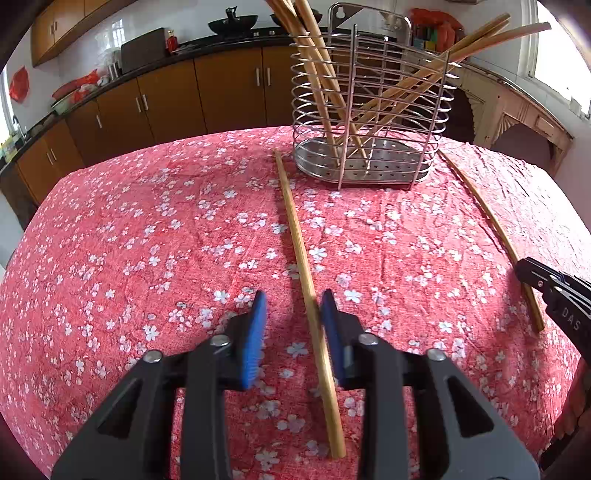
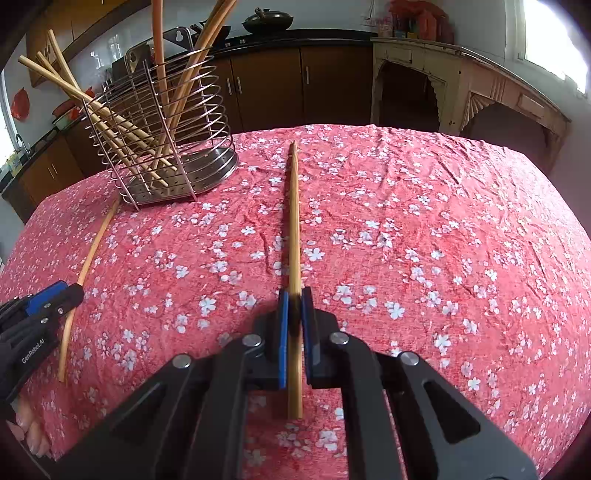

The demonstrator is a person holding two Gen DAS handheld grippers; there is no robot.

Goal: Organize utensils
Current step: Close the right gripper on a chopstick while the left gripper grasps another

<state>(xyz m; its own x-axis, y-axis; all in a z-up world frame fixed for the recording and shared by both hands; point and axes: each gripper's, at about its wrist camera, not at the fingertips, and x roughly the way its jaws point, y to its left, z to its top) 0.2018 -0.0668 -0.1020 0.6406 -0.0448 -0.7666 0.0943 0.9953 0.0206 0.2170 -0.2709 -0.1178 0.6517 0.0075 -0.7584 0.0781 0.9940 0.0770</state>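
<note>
A bamboo chopstick (image 1: pixel 295 229) lies on the red flowered tablecloth (image 1: pixel 147 240), running away toward the wire utensil holder (image 1: pixel 369 110). My left gripper (image 1: pixel 293 299) straddles its near part, open: the right pad is against the stick and the left pad stands clear of it. The holder has several chopsticks leaning in it. My right gripper (image 2: pixel 295 295) is shut on a second chopstick (image 2: pixel 293 206) that points straight ahead. In the left wrist view the right gripper (image 1: pixel 532 273) shows at the right edge on that stick (image 1: pixel 495 236). The right wrist view shows the left gripper (image 2: pixel 70 295), its chopstick (image 2: pixel 88 266) and the holder (image 2: pixel 166 140).
The table's far edge runs just behind the holder. Beyond it stand brown kitchen cabinets (image 1: pixel 221 92) under a dark counter with a wok (image 1: pixel 232 22). A cream carved sideboard (image 2: pixel 461 85) stands at the back right. A person's fingers (image 2: pixel 29 432) show at the lower left.
</note>
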